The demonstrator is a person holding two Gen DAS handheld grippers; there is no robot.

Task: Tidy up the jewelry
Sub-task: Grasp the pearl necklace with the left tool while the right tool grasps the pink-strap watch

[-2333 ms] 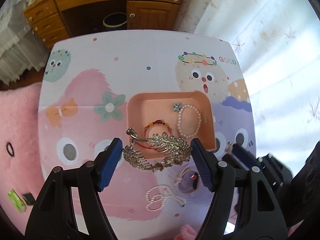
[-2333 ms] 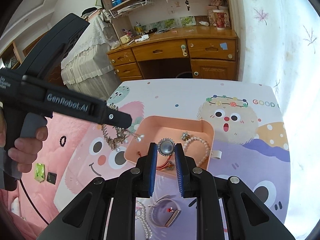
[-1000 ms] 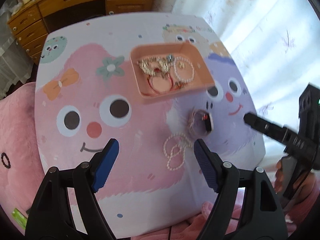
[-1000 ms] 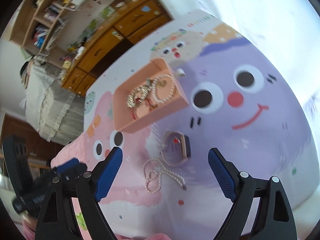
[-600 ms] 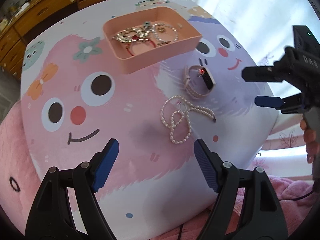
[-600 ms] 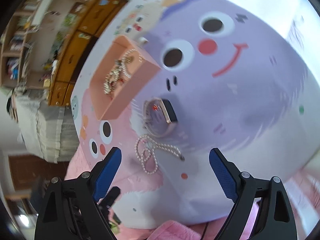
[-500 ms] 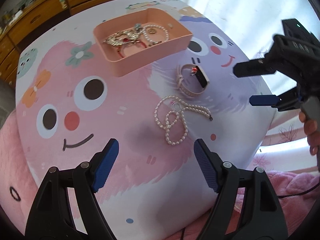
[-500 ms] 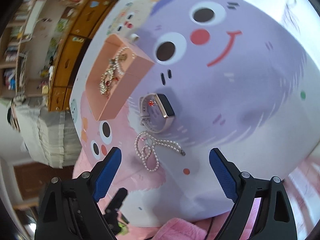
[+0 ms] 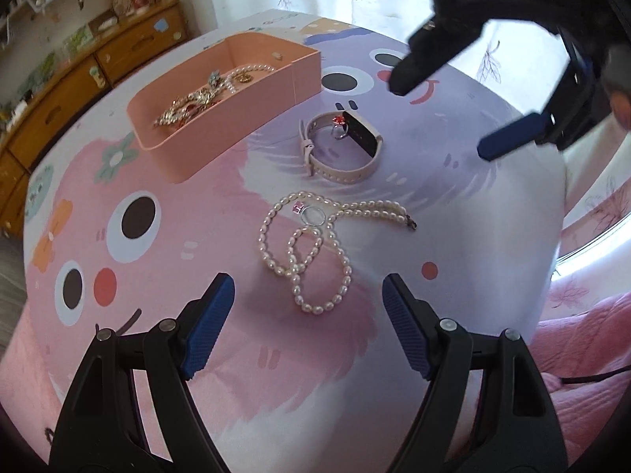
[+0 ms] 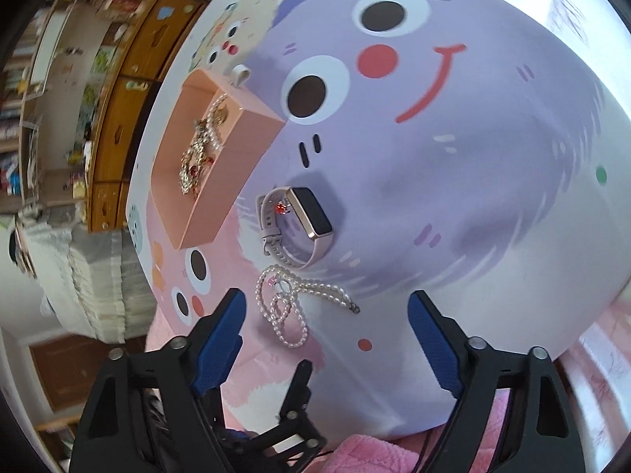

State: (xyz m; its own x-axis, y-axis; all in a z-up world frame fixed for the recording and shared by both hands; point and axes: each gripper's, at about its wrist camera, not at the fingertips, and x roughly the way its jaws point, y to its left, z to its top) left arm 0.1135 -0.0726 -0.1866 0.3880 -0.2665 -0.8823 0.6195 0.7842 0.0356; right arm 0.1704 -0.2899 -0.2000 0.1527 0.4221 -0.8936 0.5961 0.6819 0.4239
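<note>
A pink tray (image 9: 252, 90) (image 10: 221, 181) on the cartoon-print table (image 9: 453, 181) holds a crystal hair comb (image 9: 185, 106), a pearl bracelet and small pieces. In front of it lie a pink smartwatch (image 9: 343, 153) (image 10: 303, 224) with a red-stone ring (image 9: 338, 121) inside its band, and a pearl necklace (image 9: 315, 248) (image 10: 292, 307) with a silver pink-stone ring (image 9: 309, 213) on it. My left gripper (image 9: 307, 315) is open and empty just short of the necklace. My right gripper (image 10: 327, 327) is open and empty above the necklace; it also shows in the left wrist view (image 9: 453, 102).
A wooden desk with drawers (image 9: 79, 79) stands behind the table, shelves above it. A pink bedspread (image 9: 583, 339) lies beside the table's near right edge. A small white clip (image 10: 240, 75) lies behind the tray.
Both grippers let go of the comb and brooch, now in the tray, and opened wide. They pulled back, then lowered toward the necklace and watch.
</note>
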